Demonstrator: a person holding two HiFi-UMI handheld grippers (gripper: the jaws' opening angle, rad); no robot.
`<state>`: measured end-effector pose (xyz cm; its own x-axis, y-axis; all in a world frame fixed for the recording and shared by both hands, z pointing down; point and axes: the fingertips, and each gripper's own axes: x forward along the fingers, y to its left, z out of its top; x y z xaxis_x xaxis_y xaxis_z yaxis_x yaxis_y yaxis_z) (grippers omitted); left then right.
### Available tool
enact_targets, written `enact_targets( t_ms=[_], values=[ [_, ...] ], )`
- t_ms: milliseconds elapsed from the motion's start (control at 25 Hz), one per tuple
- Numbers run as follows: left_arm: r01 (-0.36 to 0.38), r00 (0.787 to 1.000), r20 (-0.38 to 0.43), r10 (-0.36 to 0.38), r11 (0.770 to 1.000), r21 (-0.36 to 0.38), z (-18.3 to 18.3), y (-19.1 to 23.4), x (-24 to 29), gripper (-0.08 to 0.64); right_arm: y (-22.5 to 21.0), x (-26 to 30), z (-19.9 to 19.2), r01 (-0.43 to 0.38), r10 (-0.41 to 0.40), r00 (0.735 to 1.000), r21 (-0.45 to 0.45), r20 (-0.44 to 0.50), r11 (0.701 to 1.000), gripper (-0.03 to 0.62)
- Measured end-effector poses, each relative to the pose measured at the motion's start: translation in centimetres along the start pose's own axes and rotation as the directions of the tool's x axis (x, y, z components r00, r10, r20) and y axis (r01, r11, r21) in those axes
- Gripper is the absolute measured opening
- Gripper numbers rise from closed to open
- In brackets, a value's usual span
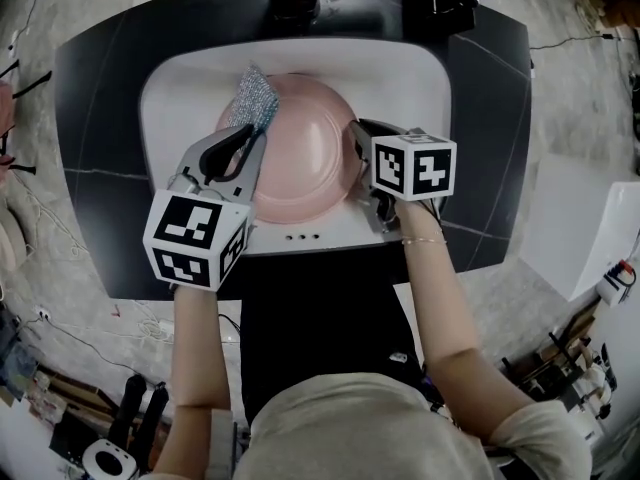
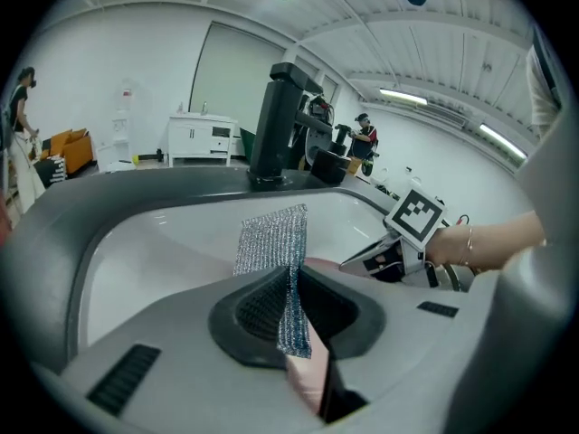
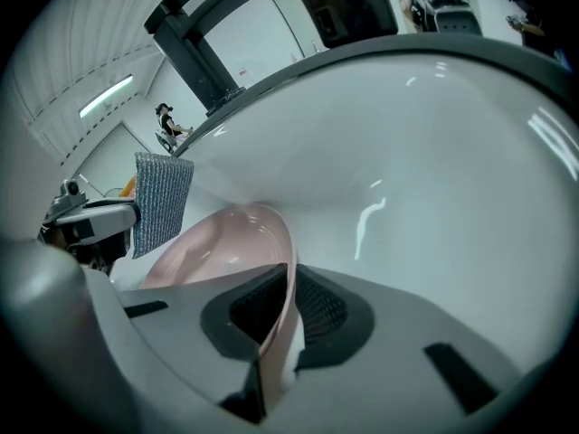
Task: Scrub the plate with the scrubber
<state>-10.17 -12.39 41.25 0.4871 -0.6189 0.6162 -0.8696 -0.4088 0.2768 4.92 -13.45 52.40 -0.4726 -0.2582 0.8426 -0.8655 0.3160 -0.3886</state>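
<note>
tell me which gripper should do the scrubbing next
Left: the left gripper is shut on the scrubber at the edge of the plate; the right gripper clamps its rim, likely steadying it.

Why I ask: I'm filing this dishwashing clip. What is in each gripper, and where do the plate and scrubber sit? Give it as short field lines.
setting: white sink in a dark counter, black faucet at the far side
plate: pink plate, inside the sink basin
scrubber: silver mesh scrubber, over the plate's far left rim; contact unclear
left gripper: left gripper shut on the scrubber
right gripper: right gripper shut on the plate's right rim
scrubbing: cannot tell whether it has begun
</note>
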Motion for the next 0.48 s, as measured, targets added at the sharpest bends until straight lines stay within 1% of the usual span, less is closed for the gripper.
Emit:
enact_targets(
  t_ms=[120, 280, 400, 480],
  values=[
    [0.007, 0.999, -0.038, -0.004, 0.998, 0.065, -0.4, 0.0, -0.1, 0.057, 0.2, -0.1, 0.0, -0.013, 0.013, 1.000, -0.006, 0.018, 1.000, 0.037],
    [0.043, 0.997, -0.071, -0.035, 0.992, 0.121, -0.8, -0.6, 0.2, 0.057, 0.7, -0.3, 0.3, -0.046, 0.045, 0.997, 0.013, 0.066, 0.999, 0.037],
    [0.073, 0.994, -0.091, -0.061, 0.988, 0.135, -1.0, -1.1, 0.6, 0.057, 0.9, -0.6, 0.5, -0.055, 0.053, 0.994, 0.019, 0.095, 0.998, 0.037],
    [0.088, 0.992, -0.105, -0.074, 0.987, 0.138, -1.2, -1.3, 0.8, 0.057, 1.0, -0.8, 0.8, -0.074, 0.068, 0.990, 0.042, 0.123, 0.996, 0.038]
  ],
)
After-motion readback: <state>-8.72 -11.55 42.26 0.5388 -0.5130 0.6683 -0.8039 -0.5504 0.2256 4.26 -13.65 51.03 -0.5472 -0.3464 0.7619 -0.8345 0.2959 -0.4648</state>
